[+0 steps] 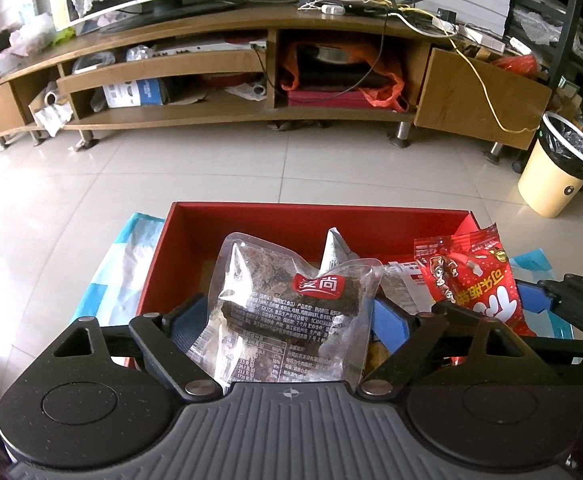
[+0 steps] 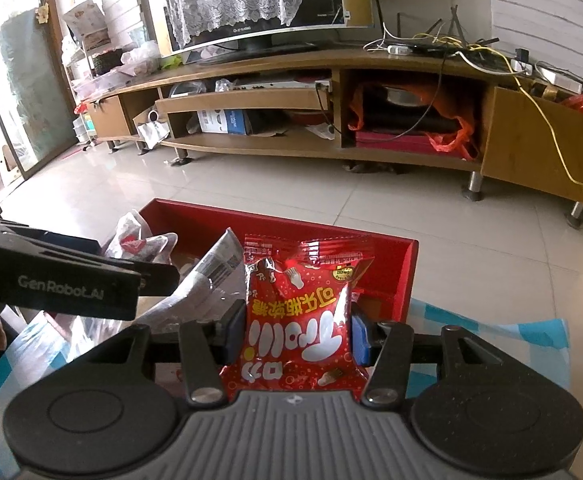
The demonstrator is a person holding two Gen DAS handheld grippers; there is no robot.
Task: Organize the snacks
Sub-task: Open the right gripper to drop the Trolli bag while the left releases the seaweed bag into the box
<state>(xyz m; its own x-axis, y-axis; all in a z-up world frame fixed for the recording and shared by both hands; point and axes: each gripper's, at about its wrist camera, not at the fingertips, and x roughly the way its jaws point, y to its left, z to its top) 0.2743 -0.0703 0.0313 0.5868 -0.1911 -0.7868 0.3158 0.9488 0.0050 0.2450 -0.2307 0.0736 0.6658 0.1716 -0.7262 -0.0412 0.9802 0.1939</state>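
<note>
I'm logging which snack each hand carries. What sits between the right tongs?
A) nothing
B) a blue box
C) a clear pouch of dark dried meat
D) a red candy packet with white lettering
D: in the right wrist view, the right tongs press their blue pads against both sides of the red candy packet above the red box.

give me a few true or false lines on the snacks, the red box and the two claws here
1. The right claw grips a red candy packet. True.
2. The left claw has a clear pouch of dark snack between its fingers. True.
3. The red box is blue. False: it is red.
4. The red box sits on the TV stand. False: it sits nearer, on a blue and white cloth.
5. The bin is lidded. False: it stands open, with a liner.
</note>
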